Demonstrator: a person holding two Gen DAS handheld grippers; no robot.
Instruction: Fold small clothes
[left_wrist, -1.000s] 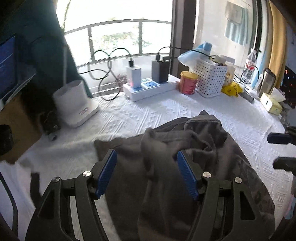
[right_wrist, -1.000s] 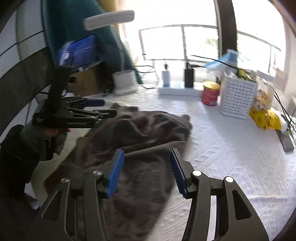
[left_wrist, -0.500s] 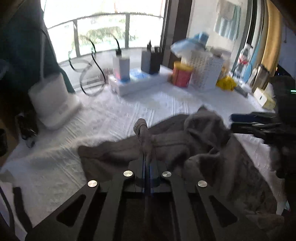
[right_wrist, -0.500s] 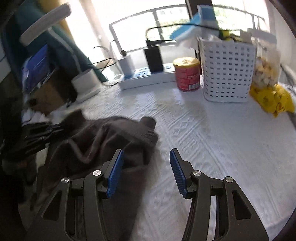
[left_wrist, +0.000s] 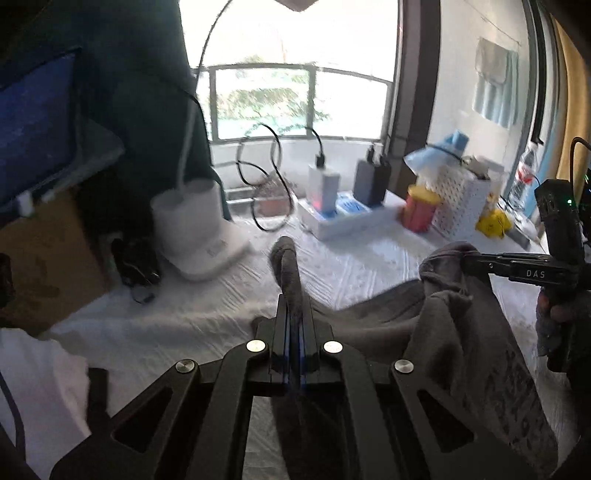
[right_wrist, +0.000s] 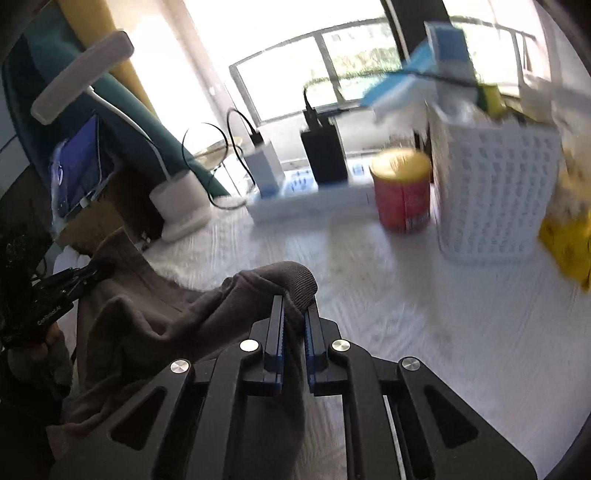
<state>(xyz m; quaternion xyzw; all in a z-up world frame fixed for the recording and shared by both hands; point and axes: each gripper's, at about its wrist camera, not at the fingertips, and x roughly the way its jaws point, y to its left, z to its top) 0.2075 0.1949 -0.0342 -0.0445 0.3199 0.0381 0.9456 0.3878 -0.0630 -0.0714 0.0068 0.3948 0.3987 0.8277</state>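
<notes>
white tablecloth (left_wrist: 207, 317); both tongs (left_wrist: 294, 325) (right_wrist: 293, 317) pinch garment (right_wrist: 155, 314).

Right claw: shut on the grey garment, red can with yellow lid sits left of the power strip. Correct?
Not quite. The right claw is shut on the grey garment, but the right wrist view shows the red can right of the power strip.

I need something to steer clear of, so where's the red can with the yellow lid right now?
In the right wrist view, the red can stands on the white tablecloth, between the power strip and the white basket.
</notes>
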